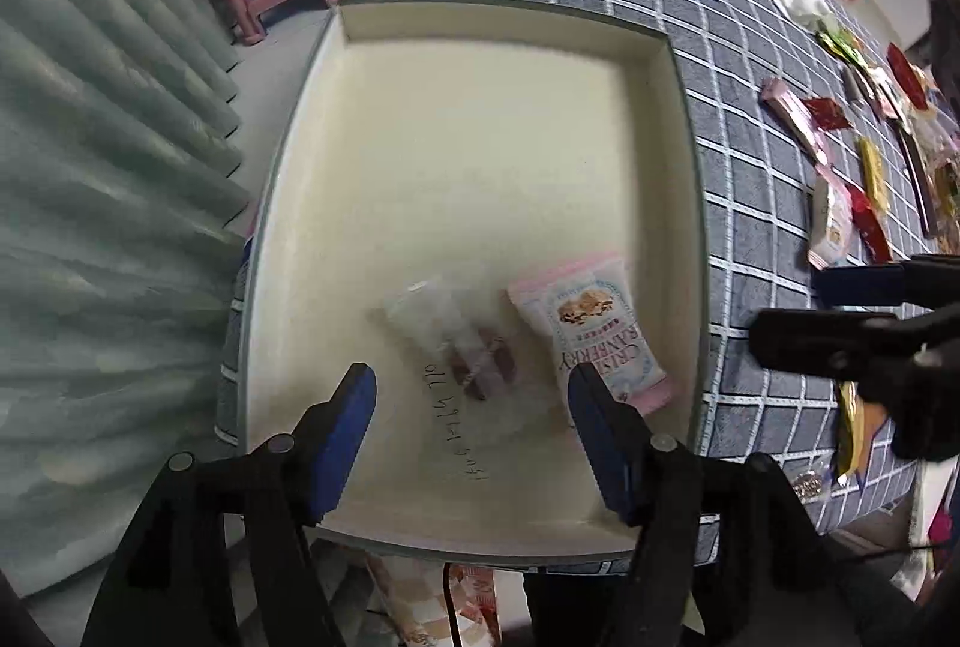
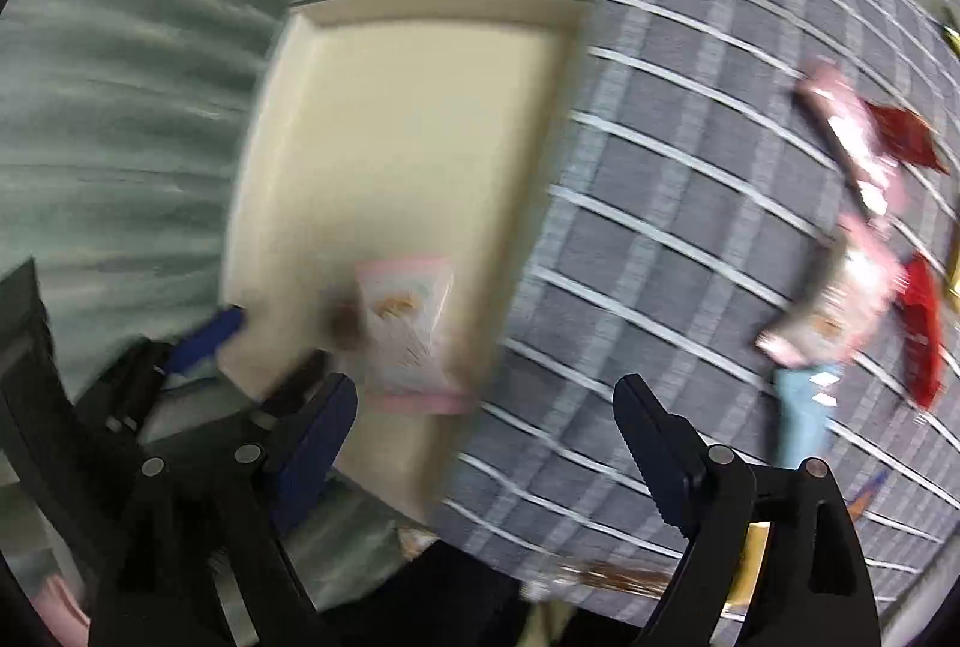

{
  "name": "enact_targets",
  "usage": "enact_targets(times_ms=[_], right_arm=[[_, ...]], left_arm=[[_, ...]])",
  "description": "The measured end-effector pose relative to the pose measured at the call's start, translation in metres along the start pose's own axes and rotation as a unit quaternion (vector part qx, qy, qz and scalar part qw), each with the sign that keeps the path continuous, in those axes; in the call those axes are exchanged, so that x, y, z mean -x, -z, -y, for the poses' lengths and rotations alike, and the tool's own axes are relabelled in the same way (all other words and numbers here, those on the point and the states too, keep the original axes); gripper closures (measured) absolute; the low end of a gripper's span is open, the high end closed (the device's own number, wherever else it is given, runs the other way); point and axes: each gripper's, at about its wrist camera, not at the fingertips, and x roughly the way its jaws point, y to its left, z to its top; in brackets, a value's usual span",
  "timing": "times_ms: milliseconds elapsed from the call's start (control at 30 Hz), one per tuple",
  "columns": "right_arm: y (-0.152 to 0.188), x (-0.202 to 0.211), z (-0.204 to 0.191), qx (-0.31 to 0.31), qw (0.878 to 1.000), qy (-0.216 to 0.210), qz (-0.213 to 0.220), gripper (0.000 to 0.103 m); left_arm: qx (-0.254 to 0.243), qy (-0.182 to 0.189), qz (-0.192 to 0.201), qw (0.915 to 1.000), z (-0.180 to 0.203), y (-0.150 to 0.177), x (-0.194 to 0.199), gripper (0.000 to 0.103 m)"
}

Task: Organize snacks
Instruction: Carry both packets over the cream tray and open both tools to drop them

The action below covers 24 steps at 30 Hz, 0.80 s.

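Curtain point(image 1: 108, 179) left of checked tablecloth point(image 1: 750, 179). Cream tray point(image 1: 480, 11) at left table edge, far half bare; clear packet point(image 1: 456, 341) and cranberry packet point(image 1: 600, 329) near front wall. Left gripper point(image 1: 471, 395) and right gripper point(image 2: 486, 407) both wide open, empty. Loose snacks point(image 1: 840, 179) right.

Left gripper point(image 1: 471, 395): black plastic arms, round grey pivot screws at knuckles, blue pads on inner faces of jaws, thin black cable trailing below. Right gripper point(image 2: 485, 401): same black frame, grey screw heads, dark blue pads with serrated inner edge. No skin or sleeve visible.
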Motion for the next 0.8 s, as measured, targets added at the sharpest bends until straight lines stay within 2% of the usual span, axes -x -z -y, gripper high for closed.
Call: enact_targets(times_ms=[100,200,267,367,467,667,800], right_arm=[[0.026,0.004,0.036,-0.017,0.999,0.034,-0.008,0.014],[0.058,0.002,0.059,0.000,0.997,0.069,-0.024,0.014],[0.082,-0.005,0.064,0.039,0.993,0.102,-0.042,0.014],[0.116,-0.021,0.056,0.112,0.980,0.148,-0.065,0.014],[0.140,-0.039,0.041,0.170,0.967,0.172,-0.081,0.014],[0.153,-0.081,0.004,0.237,0.950,0.183,-0.088,0.014],[0.139,-0.095,0.005,0.205,0.955,0.201,-0.078,0.015]], left_arm=[[-0.024,0.008,0.004,0.9997,0.011,-0.001,0.003,0.033],[-0.054,0.015,0.008,0.9984,0.025,0.000,0.006,0.032],[-0.067,0.021,0.006,0.9975,0.033,0.002,0.006,0.031],[-0.082,0.036,0.002,0.9960,0.046,0.002,0.006,0.031],[-0.093,0.047,-0.001,0.9946,0.056,0.000,0.004,0.031],[-0.108,0.057,-0.002,0.9925,0.072,-0.004,0.011,0.030],[-0.119,0.065,0.001,0.9908,0.084,-0.012,0.016,0.028]])
